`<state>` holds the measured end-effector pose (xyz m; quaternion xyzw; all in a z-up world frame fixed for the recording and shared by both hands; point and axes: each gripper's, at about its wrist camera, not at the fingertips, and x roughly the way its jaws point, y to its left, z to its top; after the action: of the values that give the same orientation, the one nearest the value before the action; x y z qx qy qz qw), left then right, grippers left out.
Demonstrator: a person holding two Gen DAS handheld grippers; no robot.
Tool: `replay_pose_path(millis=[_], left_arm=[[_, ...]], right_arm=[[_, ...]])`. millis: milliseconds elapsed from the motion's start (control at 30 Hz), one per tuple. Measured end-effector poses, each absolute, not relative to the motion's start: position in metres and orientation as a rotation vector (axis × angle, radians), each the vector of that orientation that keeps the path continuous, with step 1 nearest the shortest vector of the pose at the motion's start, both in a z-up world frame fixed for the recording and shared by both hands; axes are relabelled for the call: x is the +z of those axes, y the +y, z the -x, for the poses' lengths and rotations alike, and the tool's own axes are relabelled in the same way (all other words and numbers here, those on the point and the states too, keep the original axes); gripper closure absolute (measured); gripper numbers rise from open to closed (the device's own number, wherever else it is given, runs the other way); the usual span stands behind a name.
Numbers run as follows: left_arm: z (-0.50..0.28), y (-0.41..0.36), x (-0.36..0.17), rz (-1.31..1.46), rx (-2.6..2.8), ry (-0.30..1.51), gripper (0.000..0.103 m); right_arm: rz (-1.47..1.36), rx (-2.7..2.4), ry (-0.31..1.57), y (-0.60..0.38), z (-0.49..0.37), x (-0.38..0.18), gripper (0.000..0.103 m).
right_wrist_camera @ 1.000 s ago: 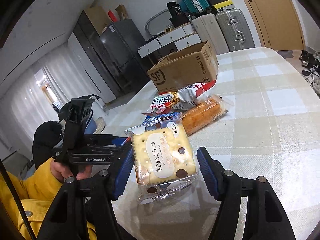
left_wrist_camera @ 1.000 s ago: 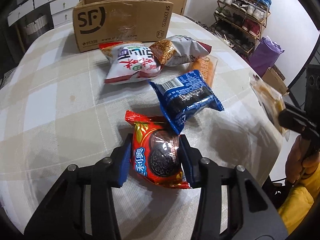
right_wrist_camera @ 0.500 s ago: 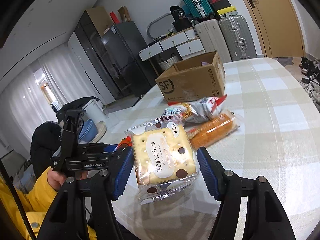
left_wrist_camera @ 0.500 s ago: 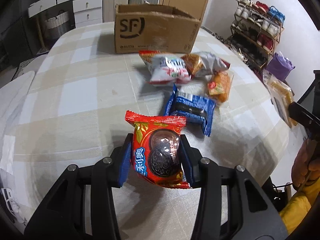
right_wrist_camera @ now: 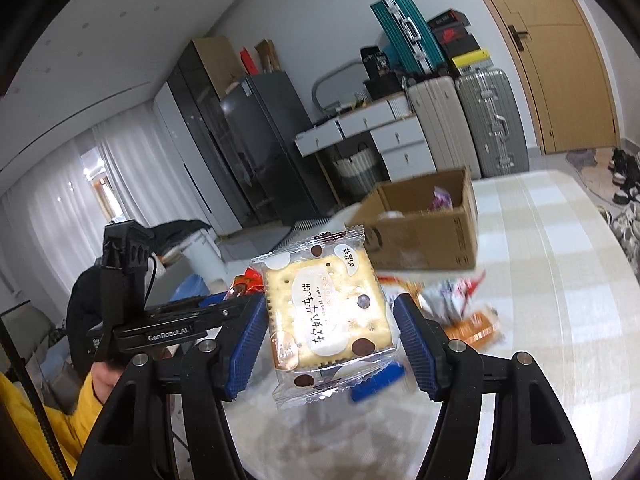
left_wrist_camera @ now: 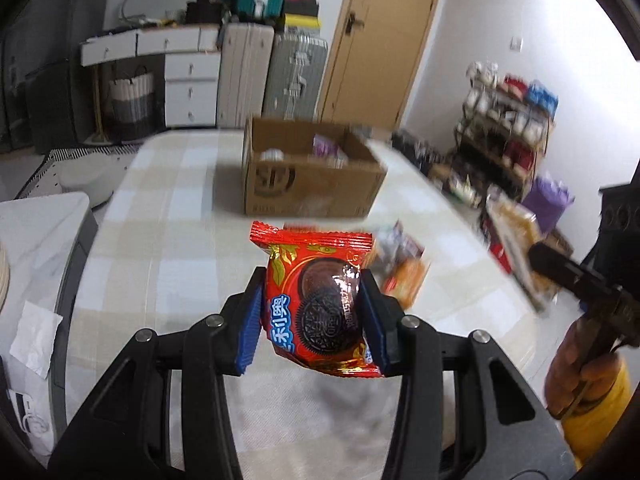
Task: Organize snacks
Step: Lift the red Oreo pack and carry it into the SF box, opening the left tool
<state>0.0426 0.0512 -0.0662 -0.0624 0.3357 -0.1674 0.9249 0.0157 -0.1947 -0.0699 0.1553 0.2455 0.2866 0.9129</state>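
Snacks (left_wrist_camera: 400, 268) behind red packet (left_wrist_camera: 320, 304) blurred.

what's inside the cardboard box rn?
The cardboard box is open-topped: a purple packet and a whitish item show inside. Its walls hide the floor and anything lower; blur blocks further detail.

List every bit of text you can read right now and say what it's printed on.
"GenRobot.AI": side of the left tongs, seen from the right wrist view.
"奥": red cookie packet in the left tongs; its other characters are cut off.
"奶盐味": clear cracker packet in the right tongs; the larger label is tilted and not surely readable.
Logo on the cardboard box: too blurred to read.
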Motion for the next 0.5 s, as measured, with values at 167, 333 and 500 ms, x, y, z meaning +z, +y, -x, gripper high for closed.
replay_pose_path(millis=[167,333,500], left_arm=[[-0.037,0.048,-0.035,0.147,-0.370,0.626,0.062],[-0.034,0.038,-0.010,0.149,-0.371,0.594,0.062],[-0.025,0.024,0.012,0.129,-0.405,0.532,0.062]], right_arm=[[-0.312,0.599,0.459,-0.190,-0.019,-0.046,0.038],[-0.333,0.584,0.389,-0.195,-0.019,-0.024,0.038],[-0.355,0.570,0.375,-0.196,-0.024,-0.020,0.038]])
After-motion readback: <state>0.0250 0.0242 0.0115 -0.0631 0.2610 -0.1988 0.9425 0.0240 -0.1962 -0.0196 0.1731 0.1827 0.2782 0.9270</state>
